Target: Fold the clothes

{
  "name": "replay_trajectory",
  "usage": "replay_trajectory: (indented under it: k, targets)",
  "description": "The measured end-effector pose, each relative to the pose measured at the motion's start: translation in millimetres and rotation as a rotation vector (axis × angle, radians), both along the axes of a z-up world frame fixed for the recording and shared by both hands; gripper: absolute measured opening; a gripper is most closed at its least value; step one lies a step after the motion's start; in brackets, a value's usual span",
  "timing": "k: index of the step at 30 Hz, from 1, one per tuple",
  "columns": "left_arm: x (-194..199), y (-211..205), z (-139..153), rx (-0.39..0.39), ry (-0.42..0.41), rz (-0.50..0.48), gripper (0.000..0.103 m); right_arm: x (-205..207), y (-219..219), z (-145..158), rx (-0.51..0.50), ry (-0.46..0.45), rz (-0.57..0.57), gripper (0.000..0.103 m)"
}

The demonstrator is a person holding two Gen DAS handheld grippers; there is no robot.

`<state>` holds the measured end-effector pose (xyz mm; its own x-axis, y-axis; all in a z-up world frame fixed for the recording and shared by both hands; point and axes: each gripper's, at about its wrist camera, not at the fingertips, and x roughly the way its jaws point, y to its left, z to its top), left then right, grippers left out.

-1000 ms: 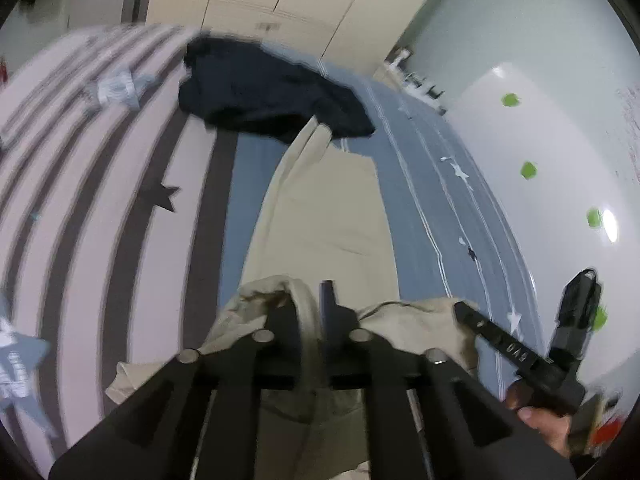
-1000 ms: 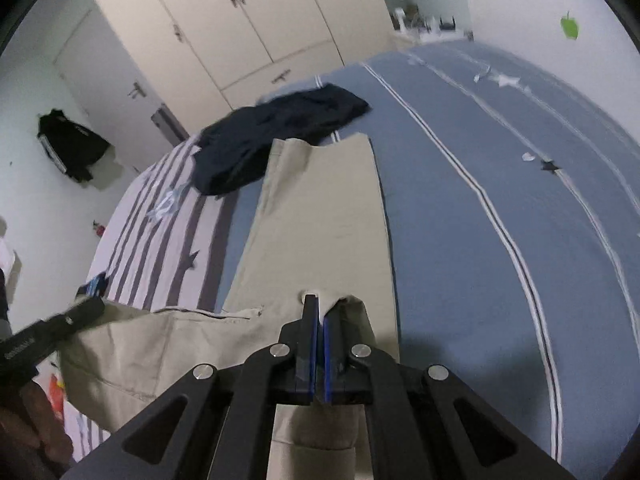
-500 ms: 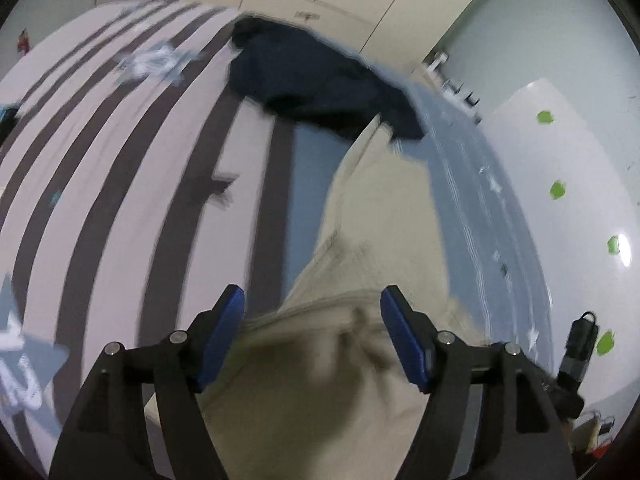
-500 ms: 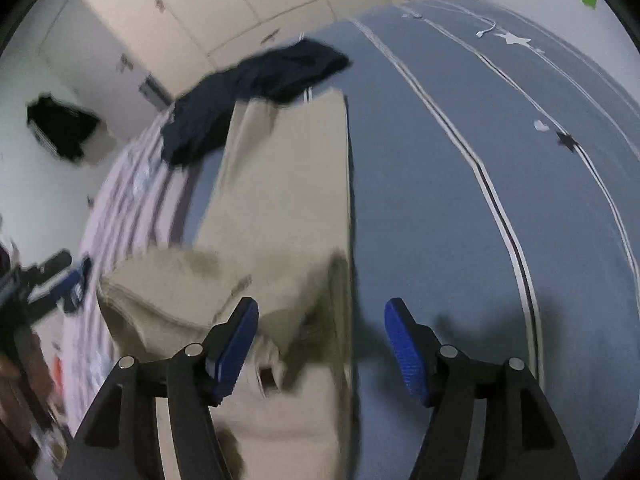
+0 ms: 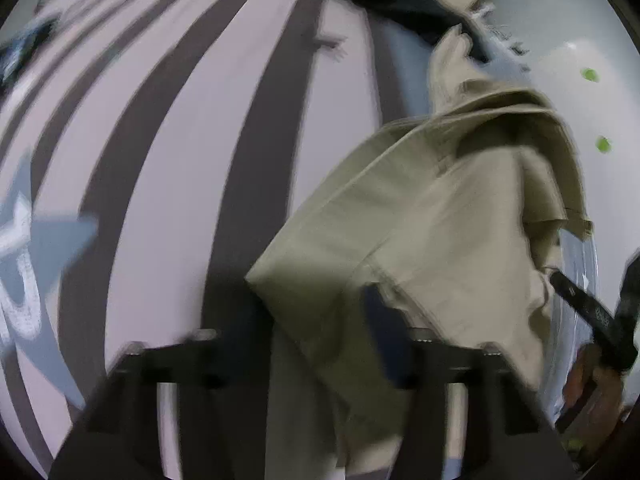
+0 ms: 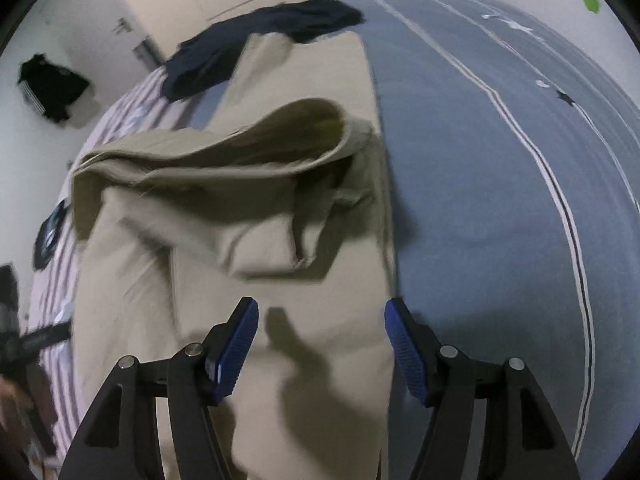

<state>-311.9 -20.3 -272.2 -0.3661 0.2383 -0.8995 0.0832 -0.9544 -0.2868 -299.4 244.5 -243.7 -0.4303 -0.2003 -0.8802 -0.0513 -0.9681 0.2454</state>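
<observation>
Right wrist: right gripper (image 6: 320,344) jaws spread, empty above khaki trousers (image 6: 256,280), waistband lying doubled over legs. Left gripper (image 5: 304,344) blurred, jaw state undeterminable.

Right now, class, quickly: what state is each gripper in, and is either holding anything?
Left gripper: blurred, fingers appear apart, gripping nothing; khaki trousers drape in front.
Right gripper: open, empty, above the khaki trousers.

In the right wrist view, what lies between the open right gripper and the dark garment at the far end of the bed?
Only the khaki trousers, bunched mid-way, lie between the right gripper and the dark garment.
</observation>
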Motion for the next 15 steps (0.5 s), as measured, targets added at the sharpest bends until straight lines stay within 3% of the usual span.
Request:
replay_trajectory:
  k: [1,4,8,15]
  targets:
    - [0,8,14,-0.020,0.058,-0.039,0.010,-5,1,-1,-0.002,0.008,-0.013,0.062]
    - [-3,25,47,0.003,0.151,-0.101,0.008,-27,-1,5,0.004,0.053,-0.003,0.062]
    - [-39,59,104,0.080,0.273,-0.178,0.008,-75,1,19,0.057,0.110,-0.002,0.062]
    - [-126,153,185,0.287,0.432,-0.366,0.008,-147,50,62,-0.055,0.160,-0.150,0.062]
